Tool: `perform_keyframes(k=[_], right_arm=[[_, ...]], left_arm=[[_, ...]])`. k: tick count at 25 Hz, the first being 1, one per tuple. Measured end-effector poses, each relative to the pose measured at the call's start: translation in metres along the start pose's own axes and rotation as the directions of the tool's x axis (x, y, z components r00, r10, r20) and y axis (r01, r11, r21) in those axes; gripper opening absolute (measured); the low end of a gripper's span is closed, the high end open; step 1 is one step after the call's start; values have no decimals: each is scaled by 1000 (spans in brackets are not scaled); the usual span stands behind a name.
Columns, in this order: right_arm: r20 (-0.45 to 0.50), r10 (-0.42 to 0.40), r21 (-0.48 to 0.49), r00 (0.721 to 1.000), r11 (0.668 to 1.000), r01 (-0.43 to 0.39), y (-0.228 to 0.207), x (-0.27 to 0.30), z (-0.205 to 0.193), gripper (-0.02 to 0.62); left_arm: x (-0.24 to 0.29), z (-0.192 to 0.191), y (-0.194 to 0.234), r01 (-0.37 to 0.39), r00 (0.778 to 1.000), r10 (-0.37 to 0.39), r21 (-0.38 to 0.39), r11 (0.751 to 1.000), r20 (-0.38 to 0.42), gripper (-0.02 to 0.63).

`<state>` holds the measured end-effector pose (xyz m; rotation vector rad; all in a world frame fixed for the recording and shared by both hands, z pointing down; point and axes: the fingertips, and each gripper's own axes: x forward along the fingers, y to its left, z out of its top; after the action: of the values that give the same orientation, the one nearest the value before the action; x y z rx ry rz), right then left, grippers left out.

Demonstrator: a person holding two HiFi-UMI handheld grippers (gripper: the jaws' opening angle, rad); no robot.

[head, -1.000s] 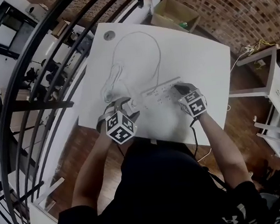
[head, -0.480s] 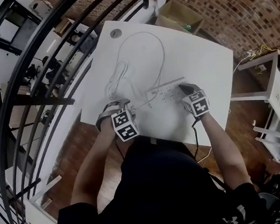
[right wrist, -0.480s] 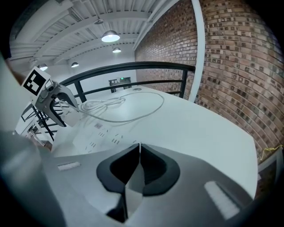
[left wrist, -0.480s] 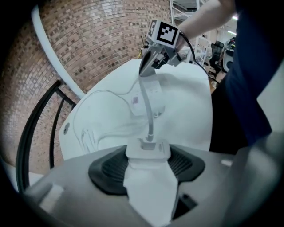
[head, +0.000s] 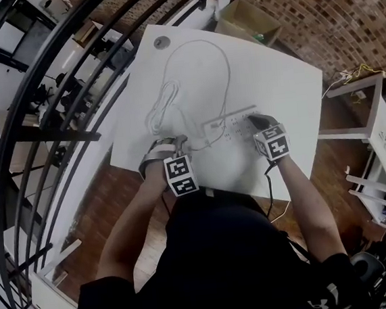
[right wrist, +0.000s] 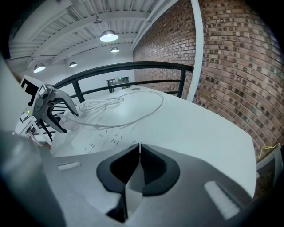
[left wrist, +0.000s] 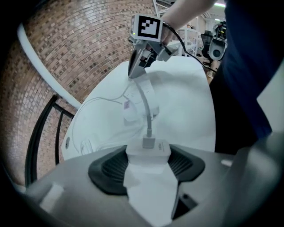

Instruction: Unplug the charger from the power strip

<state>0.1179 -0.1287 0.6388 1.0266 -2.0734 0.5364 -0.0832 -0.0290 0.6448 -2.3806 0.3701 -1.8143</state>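
Note:
A white power strip (head: 228,128) lies on the white table (head: 280,74), with a long white cable (head: 224,66) looping behind it. My left gripper (head: 174,145) sits left of the strip, near the table's front edge. In the left gripper view it (left wrist: 148,153) is shut on the white charger (left wrist: 148,150), both pads pressing its sides, and a cable (left wrist: 144,99) runs from the charger's front. The charger is clear of the strip (left wrist: 133,108). My right gripper (head: 256,120) is shut and empty, its tips resting on the strip's right end (right wrist: 95,141).
A coil of cable (head: 164,104) lies left of the strip. A round grommet (head: 162,43) sits at the table's far corner. A black railing (head: 70,81) runs along the left, a cardboard box (head: 248,21) stands behind the table, and another white table (head: 379,112) stands to the right.
My left gripper has drawn away from the strip's left end, leftward and toward the front edge, and has rolled and sunk. The right gripper has stayed on the strip.

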Motion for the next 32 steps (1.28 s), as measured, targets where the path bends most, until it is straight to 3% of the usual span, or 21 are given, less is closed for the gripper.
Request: perform_keyframes(k=[5,10,13,24,32], right_arm=[[10,-10,-6,1000,1000,10,0,-1,2,18],[13,-21,-3,1000,1000,21,2,0,4,18],[12,-26,-3,1000,1000,26,3,-1,5,18],[21,-31,9,999,999,31,1,-3,7,18],[25,-38,17,999,999,37,2,-4,9,18]], left_arm=[[5,4,-7,-1,999,10,169,986,-47,278],[14,4,-13,78,988,-34,295,952,-151,278],[18,6,-19,143,976,-78,329,933,-204,278],[27,10,-19,194,961,-133,249,949,-241,279],[23,5,-13,119,988,-113,56,991,-108,279]])
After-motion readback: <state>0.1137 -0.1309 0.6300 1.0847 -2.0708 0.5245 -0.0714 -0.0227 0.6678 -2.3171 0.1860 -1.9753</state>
